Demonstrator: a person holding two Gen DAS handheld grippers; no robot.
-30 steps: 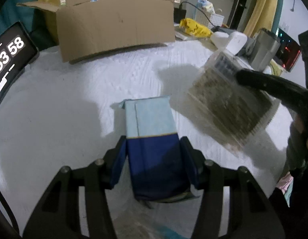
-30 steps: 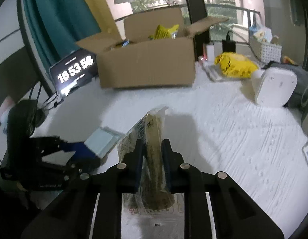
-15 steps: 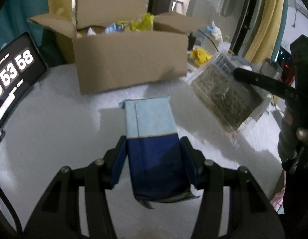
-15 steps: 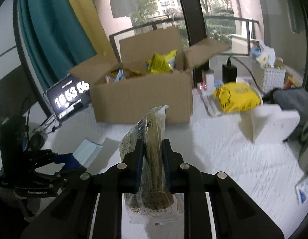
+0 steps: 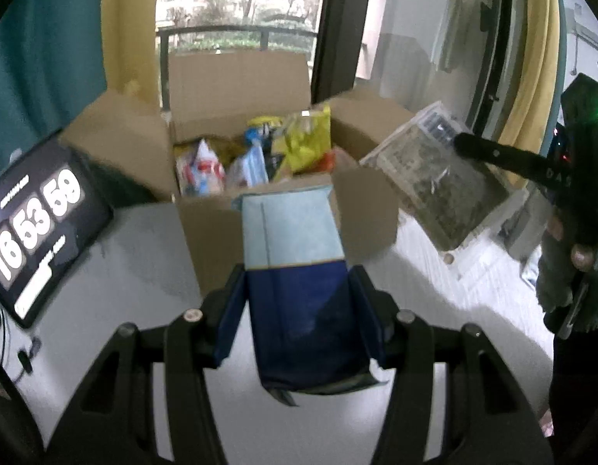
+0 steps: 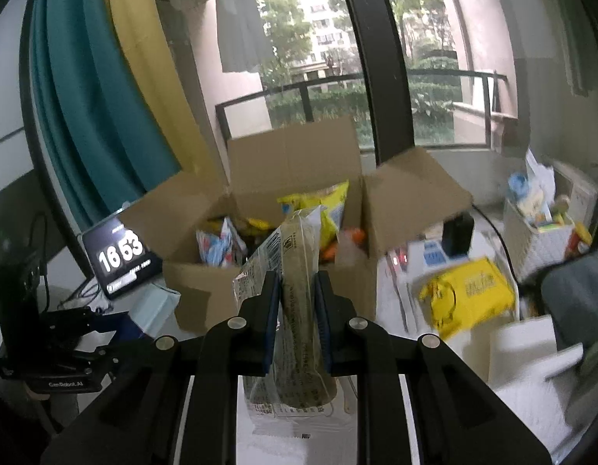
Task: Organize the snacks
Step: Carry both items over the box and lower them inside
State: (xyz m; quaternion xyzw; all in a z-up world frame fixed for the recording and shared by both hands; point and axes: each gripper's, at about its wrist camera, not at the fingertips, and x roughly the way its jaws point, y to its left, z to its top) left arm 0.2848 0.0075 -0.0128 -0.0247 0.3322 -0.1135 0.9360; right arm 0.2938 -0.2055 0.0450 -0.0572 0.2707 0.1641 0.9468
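My left gripper [image 5: 297, 275] is shut on a blue and pale-blue snack pack [image 5: 295, 267], held in the air just in front of the open cardboard box [image 5: 217, 232]. Several snack bags [image 5: 299, 143] fill that box. My right gripper [image 6: 296, 286] is shut on a clear packet of dark green snack [image 6: 297, 271], standing on edge between the pads, in front of the cardboard box [image 6: 198, 290]. That clear packet [image 5: 434, 178] shows at the right of the left wrist view. In the right wrist view the left gripper [image 6: 117, 321] with the blue pack [image 6: 155, 302] sits low at the left.
A tablet showing a clock [image 5: 35, 224] leans left of the box. A yellow bag [image 6: 469, 294], a white basket [image 6: 543, 240] and a white appliance [image 6: 531, 345] stand on the white table [image 5: 124, 255] at the right. A window with a railing is behind.
Both grippers have risen and moved toward the cardboard box with their snacks still held. The box now looks nearer and its contents show from above.
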